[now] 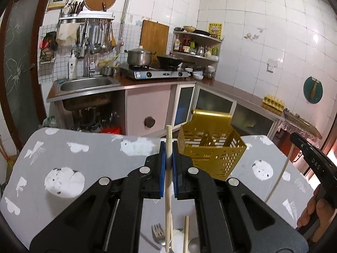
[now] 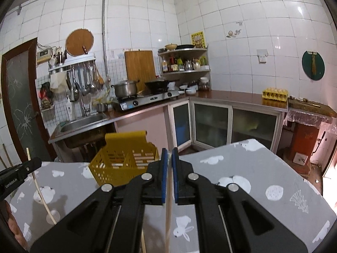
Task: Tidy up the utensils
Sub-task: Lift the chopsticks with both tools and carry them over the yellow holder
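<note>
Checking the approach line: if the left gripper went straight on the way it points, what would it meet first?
Probably the yellow utensil basket, just right of the left gripper, shut on a chopstick; depth is unclear.

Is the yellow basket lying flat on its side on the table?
No, the yellow basket stands upright on the grey table, its open top facing up.

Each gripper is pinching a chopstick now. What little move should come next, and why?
Probably carry both forward over the yellow basket and lower the sticks in. The left hand-held gripper is shut on a chopstick, and the right hand-held gripper is shut on another chopstick. The basket stands just ahead on the table and already holds pale sticks.
</note>
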Demonstrator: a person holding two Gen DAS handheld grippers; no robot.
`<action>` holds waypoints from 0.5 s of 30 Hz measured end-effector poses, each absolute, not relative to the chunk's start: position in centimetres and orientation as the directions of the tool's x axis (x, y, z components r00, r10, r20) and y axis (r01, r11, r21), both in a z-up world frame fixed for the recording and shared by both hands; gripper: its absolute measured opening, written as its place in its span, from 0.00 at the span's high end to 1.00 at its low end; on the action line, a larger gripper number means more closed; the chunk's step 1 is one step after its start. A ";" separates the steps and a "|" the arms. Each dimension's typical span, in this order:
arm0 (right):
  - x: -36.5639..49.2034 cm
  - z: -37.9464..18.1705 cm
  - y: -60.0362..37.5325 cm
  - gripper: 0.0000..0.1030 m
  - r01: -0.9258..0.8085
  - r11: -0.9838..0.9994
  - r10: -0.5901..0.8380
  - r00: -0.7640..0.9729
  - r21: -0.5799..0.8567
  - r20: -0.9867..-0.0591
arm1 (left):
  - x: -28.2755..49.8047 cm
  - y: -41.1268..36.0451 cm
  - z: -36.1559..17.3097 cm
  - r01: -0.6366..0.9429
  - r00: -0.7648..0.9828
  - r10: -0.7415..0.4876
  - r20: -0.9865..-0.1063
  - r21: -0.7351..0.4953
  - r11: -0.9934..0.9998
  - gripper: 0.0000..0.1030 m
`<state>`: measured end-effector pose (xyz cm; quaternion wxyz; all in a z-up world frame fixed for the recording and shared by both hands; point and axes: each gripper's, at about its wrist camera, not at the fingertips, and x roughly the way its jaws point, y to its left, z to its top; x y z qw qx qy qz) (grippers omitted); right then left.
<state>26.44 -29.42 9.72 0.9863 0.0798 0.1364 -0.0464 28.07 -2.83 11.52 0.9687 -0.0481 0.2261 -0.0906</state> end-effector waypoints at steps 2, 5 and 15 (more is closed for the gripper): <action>26.6 10.1 -29.3 0.95 0.111 0.983 -0.070 0.962 0.144 -0.264 | 28.3 -3.1 12.0 0.158 0.886 -0.200 -0.418 -0.132 0.978 0.96; 27.1 11.6 -29.2 0.95 0.102 0.985 -0.068 0.970 0.141 -0.233 | 29.2 -3.4 13.2 0.170 0.891 -0.213 -0.401 -0.141 0.975 0.96; 28.7 19.3 -27.5 0.95 0.072 0.994 -0.063 0.992 0.084 -0.106 | 32.6 -5.4 20.8 0.205 0.936 -0.242 -0.255 -0.162 0.965 0.96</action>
